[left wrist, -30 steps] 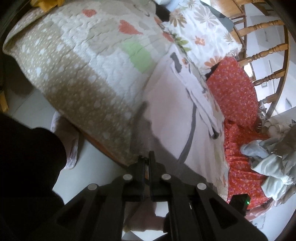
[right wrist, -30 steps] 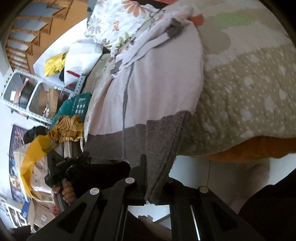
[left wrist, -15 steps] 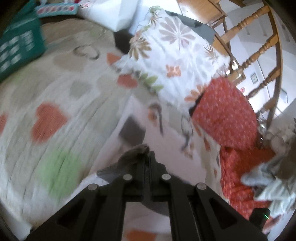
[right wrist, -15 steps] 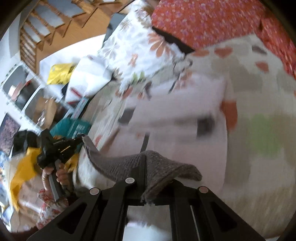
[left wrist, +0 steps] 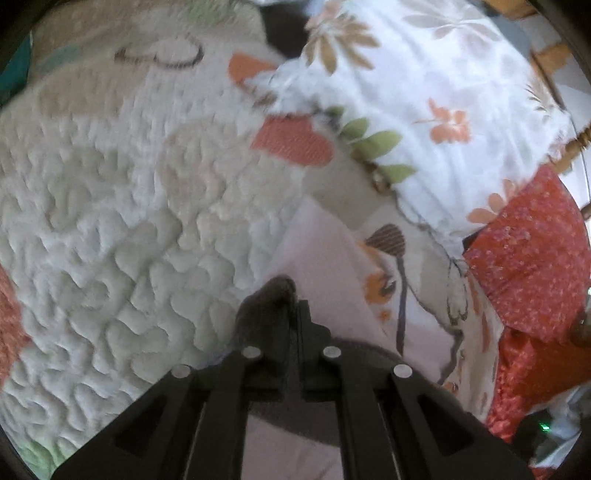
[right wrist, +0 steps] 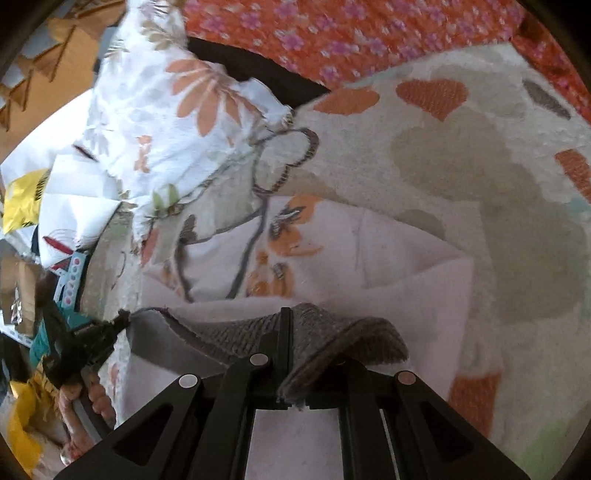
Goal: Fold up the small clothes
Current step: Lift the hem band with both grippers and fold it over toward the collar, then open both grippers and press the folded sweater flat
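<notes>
Far left of the right wrist view: yellow bag (right wrist: 22, 201) and white paper bag (right wrist: 75, 192) by the edge of the bed, below them a teal box (right wrist: 74, 321), then the left tool (right wrist: 120, 322) in a bare hand (right wrist: 86, 397), clenched on one end of the grey ribbed hem (right wrist: 236, 332). Across the middle, pale pink garment (right wrist: 417, 291) with an orange butterfly print (right wrist: 288, 232), lying on the quilted bedspread (right wrist: 480, 177), its grey hem lifted and doubled back over the pink cloth. Right tool (right wrist: 286, 314) at bottom centre, jaws pressed together on the other end of that hem, a loose corner drooping over its right finger. Above, floral pillow (right wrist: 166, 122) touching the garment's top edge; further right, red flowered cushion (right wrist: 332, 33) along the head of the bed; orange hearts and grey patches on the bedspread at far right. In the left wrist view, from the left: cream stippled bedspread (left wrist: 110, 229) with an orange heart, then the left tool (left wrist: 295, 306) low in the centre, closed tight on a bunched dark fold of hem (left wrist: 266, 299), pink garment (left wrist: 317, 243) spread just beyond and beneath it. To the right, floral pillow (left wrist: 424, 92), then red cushion (left wrist: 528, 266) and wooden rails at the far edge, blurred
</notes>
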### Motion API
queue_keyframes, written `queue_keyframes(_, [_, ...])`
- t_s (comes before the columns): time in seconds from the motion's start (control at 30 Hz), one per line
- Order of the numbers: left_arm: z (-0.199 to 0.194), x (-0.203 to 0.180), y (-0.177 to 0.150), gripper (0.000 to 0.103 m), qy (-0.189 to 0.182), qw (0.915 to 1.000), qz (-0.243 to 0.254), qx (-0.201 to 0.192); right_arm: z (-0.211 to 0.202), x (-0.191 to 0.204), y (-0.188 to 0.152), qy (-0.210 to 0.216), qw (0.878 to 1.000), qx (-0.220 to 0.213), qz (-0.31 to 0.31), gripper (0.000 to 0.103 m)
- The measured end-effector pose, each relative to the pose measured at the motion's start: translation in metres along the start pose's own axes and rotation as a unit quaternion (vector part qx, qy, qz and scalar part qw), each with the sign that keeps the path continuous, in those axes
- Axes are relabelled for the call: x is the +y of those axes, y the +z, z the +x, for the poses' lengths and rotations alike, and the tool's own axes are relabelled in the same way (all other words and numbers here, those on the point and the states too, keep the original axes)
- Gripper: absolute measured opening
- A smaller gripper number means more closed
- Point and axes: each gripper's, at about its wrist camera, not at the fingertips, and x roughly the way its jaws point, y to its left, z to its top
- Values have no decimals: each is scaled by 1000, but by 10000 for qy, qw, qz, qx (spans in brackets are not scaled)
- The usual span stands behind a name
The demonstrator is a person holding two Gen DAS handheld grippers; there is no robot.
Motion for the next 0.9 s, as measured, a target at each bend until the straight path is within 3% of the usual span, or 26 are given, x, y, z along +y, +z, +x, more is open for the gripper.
queue_keyframes(0.03, [0, 0, 1, 8, 12, 10000, -9, -22, 5, -6, 2, 78, 9999, 36, 94, 5])
queue_keyframes(0.1, [-5, -2, 4, 26, 53, 9999, 45, -96, 13, -15, 6, 220, 9994, 85, 249, 5])
queue_keyframes(0.17, [-15, -3, 7, 54, 78, 9996, 51, -265, 13, -21, 9, 392, 9982, 114, 435, 5])
queue_keyframes(0.2, [-26, -4, 8, 57, 91, 9990, 47, -426, 10, -22, 10, 407, 9981, 79, 465, 8])
queue_keyframes(0.23, [-32, -6, 9, 62, 89, 9985, 58, -530, 5, -20, 12, 340, 9985, -19, 424, 10])
queue_keyframes(0.27, [-39, -7, 9, 67, 91, 9980, 86, -624, -2, -16, 12, 176, 9991, -190, 336, 24])
queue_keyframes(0.3, [-46, -10, 9, 68, 117, 9973, 141, -706, -11, -13, 13, -78, 9988, -429, 215, 51])
queue_keyframes(0.37, [-54, -15, 7, 69, 175, 9966, 241, -763, -29, -5, 11, -468, 9951, -869, -3, 70])
queue_keyframes(0.53, [-65, -34, -9, 69, 314, 9944, 752, -679, -51, 6, 5, -658, 9916, -1062, -333, 69])
queue_keyframes(0.77, [-63, -32, -29, 69, 477, 9913, 1197, -273, -46, 22, -15, -758, 9915, -756, -741, 69])
queue_keyframes(0.9, [-54, -32, -41, 69, 754, 9828, 1687, 25, -39, 42, -27, -914, 9861, -617, -1247, 69])
